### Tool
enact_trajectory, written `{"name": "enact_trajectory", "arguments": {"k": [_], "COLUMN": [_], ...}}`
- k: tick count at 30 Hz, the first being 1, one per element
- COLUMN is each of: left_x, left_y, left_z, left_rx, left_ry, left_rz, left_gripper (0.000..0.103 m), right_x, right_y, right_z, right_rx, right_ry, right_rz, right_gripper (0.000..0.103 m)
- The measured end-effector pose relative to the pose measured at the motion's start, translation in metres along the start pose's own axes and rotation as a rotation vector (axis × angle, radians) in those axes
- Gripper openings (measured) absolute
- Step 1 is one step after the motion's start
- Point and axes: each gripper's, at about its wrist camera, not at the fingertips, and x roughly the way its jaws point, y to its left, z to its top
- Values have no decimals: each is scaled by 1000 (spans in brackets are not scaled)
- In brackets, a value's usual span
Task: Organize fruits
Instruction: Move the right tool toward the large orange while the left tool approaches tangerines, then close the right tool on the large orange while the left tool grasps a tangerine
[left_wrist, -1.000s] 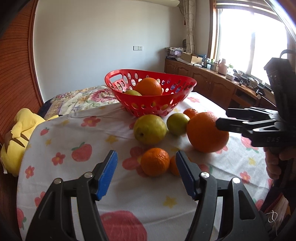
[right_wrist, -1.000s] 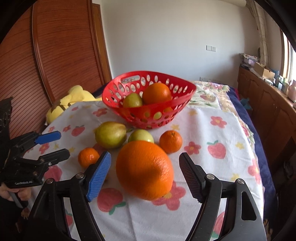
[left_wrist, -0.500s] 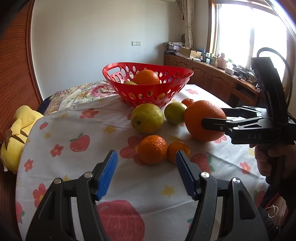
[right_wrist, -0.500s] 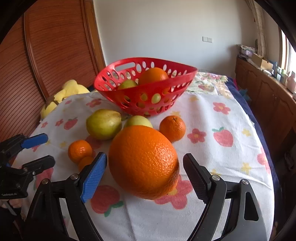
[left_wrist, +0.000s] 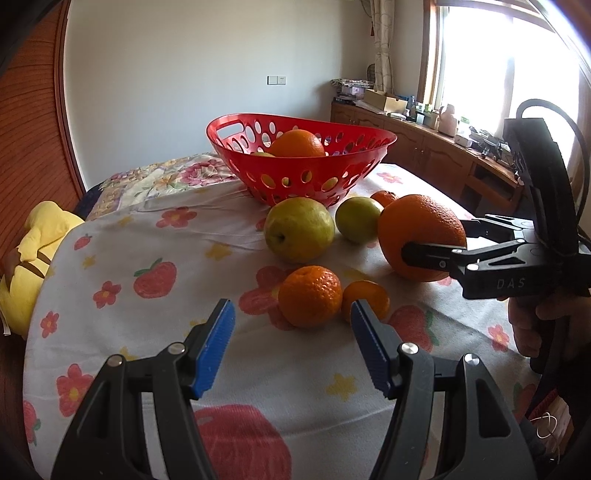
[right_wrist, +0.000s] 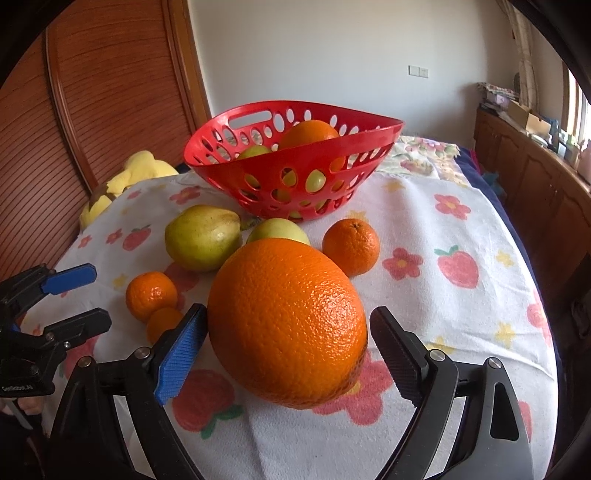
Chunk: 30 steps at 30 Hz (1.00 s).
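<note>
Right gripper (right_wrist: 286, 349) jaws are opening around the big orange (right_wrist: 287, 322) on the cloth; pears (right_wrist: 202, 236), mandarins (right_wrist: 151, 295) crowd before the red basket (right_wrist: 295, 162). Left gripper (left_wrist: 291, 341) gapes empty.

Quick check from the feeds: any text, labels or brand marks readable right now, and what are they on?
"DAS": raised letters on the black body of the right gripper, seen from the left wrist view.
"GenRobot.AI" (tiny, partly guessed): white print on the body of the left gripper, at the right wrist view's left edge.
Boxes and bottles on the wooden sideboard: too small to read.
</note>
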Motion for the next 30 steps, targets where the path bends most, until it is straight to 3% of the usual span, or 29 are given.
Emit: {"name": "enact_trajectory", "arguments": {"k": [11, 14, 30], "left_x": [4, 6, 13], "left_y": [1, 2, 1], "left_z": [5, 5, 5], "left_rx": [4, 6, 8], "left_ry": [6, 8, 22], "left_rz": [11, 14, 20], "left_gripper": [65, 65, 65], "right_x": [10, 10, -16], "right_y": [2, 3, 3], "right_z": [-2, -3, -24], "right_rx": [-11, -24, -4], "right_ry": [24, 21, -8], "right_rz": [-5, -3, 22], "right_gripper": [91, 87, 86]}}
